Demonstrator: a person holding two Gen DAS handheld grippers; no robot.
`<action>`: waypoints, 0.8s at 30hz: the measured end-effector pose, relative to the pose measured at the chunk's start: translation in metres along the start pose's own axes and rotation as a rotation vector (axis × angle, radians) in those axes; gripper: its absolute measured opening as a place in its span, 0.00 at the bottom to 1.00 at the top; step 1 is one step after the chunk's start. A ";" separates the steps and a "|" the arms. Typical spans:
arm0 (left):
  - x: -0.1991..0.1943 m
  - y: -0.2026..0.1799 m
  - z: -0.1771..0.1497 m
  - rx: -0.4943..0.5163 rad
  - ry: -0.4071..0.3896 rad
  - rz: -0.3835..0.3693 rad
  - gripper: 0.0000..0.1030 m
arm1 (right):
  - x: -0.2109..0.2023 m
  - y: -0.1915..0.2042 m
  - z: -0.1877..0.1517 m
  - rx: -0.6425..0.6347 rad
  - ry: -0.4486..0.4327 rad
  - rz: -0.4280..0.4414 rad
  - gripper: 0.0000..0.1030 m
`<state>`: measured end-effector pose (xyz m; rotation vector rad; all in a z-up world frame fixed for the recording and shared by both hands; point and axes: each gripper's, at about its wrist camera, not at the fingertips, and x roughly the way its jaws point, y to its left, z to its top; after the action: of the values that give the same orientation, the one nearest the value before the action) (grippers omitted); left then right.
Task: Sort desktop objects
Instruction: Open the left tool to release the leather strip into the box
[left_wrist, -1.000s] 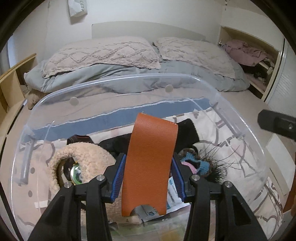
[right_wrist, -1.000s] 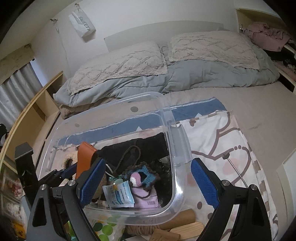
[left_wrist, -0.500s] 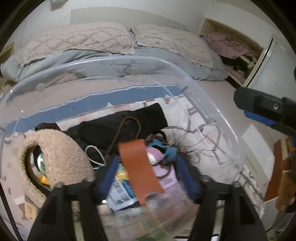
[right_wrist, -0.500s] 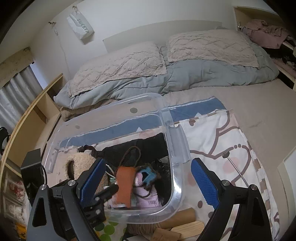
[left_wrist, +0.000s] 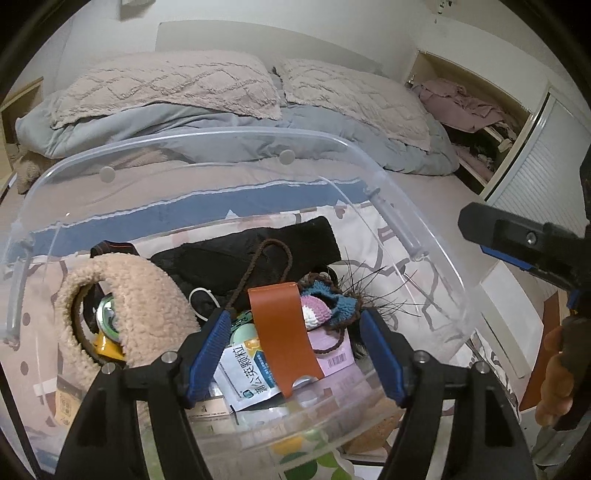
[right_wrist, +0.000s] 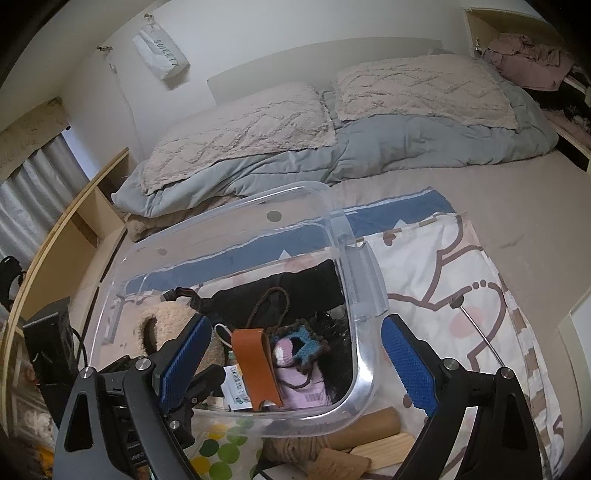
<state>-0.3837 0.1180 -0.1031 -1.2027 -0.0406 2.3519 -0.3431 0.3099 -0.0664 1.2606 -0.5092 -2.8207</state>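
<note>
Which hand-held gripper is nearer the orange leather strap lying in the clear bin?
Left. The left hand-held gripper is open right over the orange leather strap, its fingers either side. The right hand-held gripper is open at the clear bin's right corner, farther off.

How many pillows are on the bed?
2. One pillow lies on the left side of the bed's head, the other pillow right beside it on the right. Both rest on the gray duvet. More may be hidden under it.

Wooden blocks (right_wrist: 384, 445) partly hidden, perhaps
</note>
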 end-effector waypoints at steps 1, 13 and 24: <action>-0.003 0.000 0.000 -0.001 -0.005 0.002 0.70 | -0.001 0.001 0.000 -0.003 -0.003 0.002 0.91; -0.044 0.006 -0.001 -0.045 -0.091 0.041 0.77 | -0.022 0.006 -0.005 -0.008 -0.053 0.027 0.91; -0.080 0.012 -0.009 -0.084 -0.172 0.102 0.90 | -0.047 0.018 -0.013 -0.066 -0.151 0.084 0.91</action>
<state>-0.3428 0.0707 -0.0509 -1.0595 -0.1400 2.5609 -0.3037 0.2958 -0.0351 0.9964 -0.4567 -2.8501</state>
